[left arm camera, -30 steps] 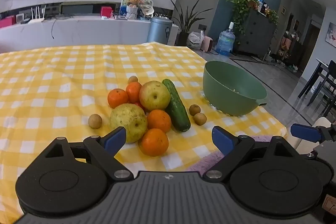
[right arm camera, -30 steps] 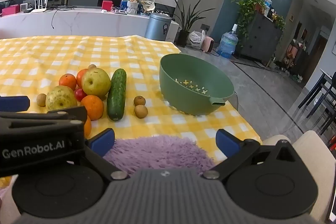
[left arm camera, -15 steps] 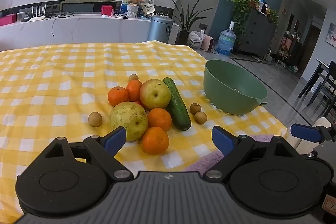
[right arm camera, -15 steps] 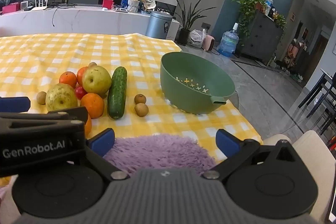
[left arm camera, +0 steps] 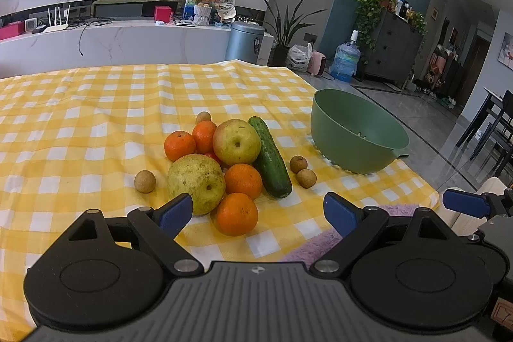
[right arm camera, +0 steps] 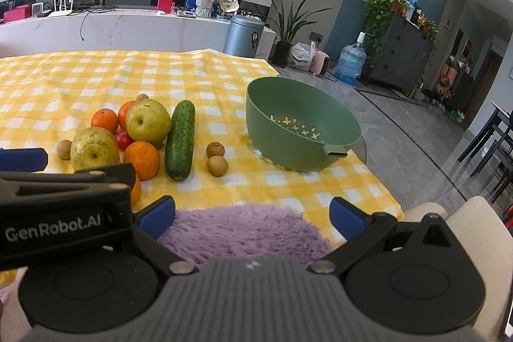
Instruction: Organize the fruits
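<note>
The yellow checked tablecloth [left arm camera: 80,124] carries everything; the green bowl [right arm camera: 301,130] sits near its right edge, and only the right wrist view shows the flower-shaped holes in its bottom; the fruit pile [left arm camera: 224,162] lies left of it toward the near edge, cucumber [right arm camera: 180,139] alongside; a cherry tomato [right arm camera: 122,140] shows plainly there alone; left gripper [left arm camera: 258,212] and right gripper [right arm camera: 251,215] both gape, empty.

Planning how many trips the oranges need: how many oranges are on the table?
4: two at the back left of the pile, one mid-pile beside the cucumber, one nearest the left gripper. More may hide behind the pears.
</note>
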The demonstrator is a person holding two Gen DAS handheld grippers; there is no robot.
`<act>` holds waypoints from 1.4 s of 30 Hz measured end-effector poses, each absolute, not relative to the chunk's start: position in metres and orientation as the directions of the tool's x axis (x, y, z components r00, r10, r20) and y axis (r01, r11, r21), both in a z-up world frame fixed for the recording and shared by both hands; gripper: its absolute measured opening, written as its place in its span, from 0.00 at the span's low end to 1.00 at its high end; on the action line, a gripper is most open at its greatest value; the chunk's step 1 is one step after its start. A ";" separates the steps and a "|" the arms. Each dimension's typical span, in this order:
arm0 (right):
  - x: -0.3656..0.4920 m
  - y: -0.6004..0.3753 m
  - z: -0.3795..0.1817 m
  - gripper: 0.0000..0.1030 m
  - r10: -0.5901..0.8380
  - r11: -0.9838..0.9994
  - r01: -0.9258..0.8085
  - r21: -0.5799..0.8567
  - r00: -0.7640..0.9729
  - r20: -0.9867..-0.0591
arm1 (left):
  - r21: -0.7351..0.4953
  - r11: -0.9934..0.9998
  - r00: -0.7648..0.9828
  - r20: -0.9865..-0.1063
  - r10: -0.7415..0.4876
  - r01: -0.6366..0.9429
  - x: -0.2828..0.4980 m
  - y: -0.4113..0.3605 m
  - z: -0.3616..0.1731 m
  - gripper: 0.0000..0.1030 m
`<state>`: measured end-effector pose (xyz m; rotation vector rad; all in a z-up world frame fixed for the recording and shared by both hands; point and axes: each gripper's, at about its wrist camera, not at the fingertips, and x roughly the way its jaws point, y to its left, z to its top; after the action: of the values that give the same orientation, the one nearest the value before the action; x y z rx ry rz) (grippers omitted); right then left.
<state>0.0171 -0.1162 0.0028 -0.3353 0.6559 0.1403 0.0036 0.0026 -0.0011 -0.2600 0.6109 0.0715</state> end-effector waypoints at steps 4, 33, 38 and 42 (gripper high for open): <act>0.017 -0.116 0.003 0.96 0.023 0.937 -0.233 -0.259 0.784 -0.620 | -0.219 0.965 0.818 -0.575 -0.009 -0.143 0.003 0.002 -0.001 1.00; 0.018 -0.115 0.004 0.96 0.029 0.937 -0.241 -0.252 0.774 -0.632 | -0.217 0.965 0.811 -0.585 -0.008 -0.147 0.005 0.002 -0.005 1.00; 0.018 -0.115 0.005 0.96 0.030 0.937 -0.242 -0.251 0.774 -0.633 | -0.220 0.964 0.810 -0.586 -0.010 -0.147 0.005 0.002 -0.007 1.00; 0.018 -0.115 0.005 0.96 0.030 0.937 -0.242 -0.252 0.774 -0.633 | -0.214 0.965 0.812 -0.583 -0.002 -0.151 0.005 0.002 -0.006 1.00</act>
<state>0.0185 -0.1149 0.0048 -0.3310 0.6729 0.1499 0.0050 0.0017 -0.0060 -0.2571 0.6195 0.0803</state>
